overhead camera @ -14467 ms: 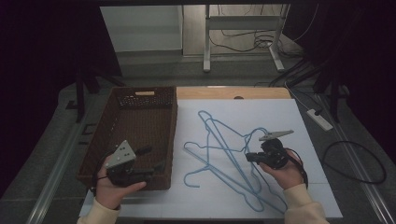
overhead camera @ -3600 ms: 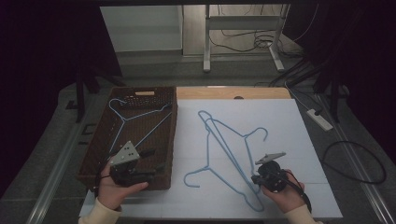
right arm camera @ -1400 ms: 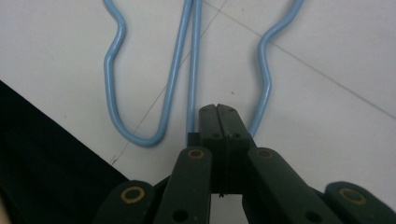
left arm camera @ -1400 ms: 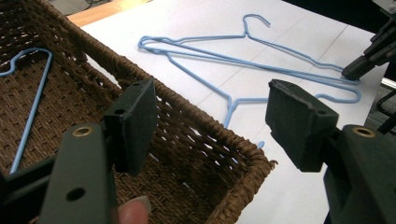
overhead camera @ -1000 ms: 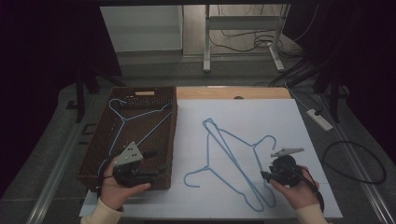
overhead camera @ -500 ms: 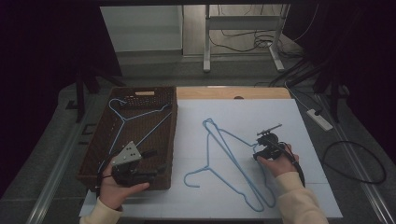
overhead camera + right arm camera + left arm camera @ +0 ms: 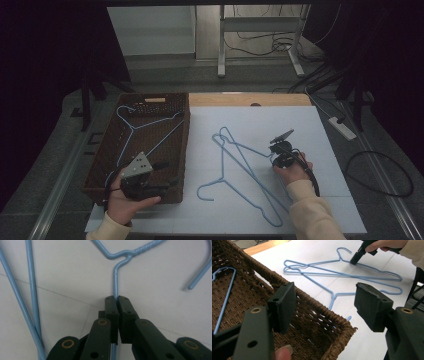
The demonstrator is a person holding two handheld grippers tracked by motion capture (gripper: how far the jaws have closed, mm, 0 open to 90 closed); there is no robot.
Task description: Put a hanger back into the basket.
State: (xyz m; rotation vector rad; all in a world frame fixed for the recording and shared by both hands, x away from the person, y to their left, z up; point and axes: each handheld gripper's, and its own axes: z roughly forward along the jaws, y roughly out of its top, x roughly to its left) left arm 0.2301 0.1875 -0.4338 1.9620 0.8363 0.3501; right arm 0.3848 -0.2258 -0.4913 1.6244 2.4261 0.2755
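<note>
High view shows a white table (image 7: 300, 120) with a brown woven basket (image 7: 107, 165) at about 9 o'clock. One blue wire hanger in the basket (image 7: 131, 126) lies flat on the basket's floor. Two more blue hangers lie crossed on the white top, near the middle.

At about 4 o'clock, the right gripper (image 7: 281, 152) comes down onto one of those two, the gripped hanger (image 7: 235, 150). Right gripper view makes the hold clear: the two black jaws have just been closing, and now they pinch the thin blue wire of the gripped hanger (image 7: 115, 277) between them. The wire runs up from the jaws toward 12 o'clock, bends, and joins a twisted part. The other table hanger (image 7: 31, 290) has two long wires lying at about 9 o'clock, apart from the jaws.

At about 7 o'clock in the high view, the left gripper (image 7: 145, 182) sits over the near end of the basket. Left gripper view shows its jaws wide apart with nothing between them. The basket rim (image 7: 317, 307) passes under them. Beyond it, toward 1 o'clock, the right gripper (image 7: 357, 257) touches down on the blue wire.
</note>
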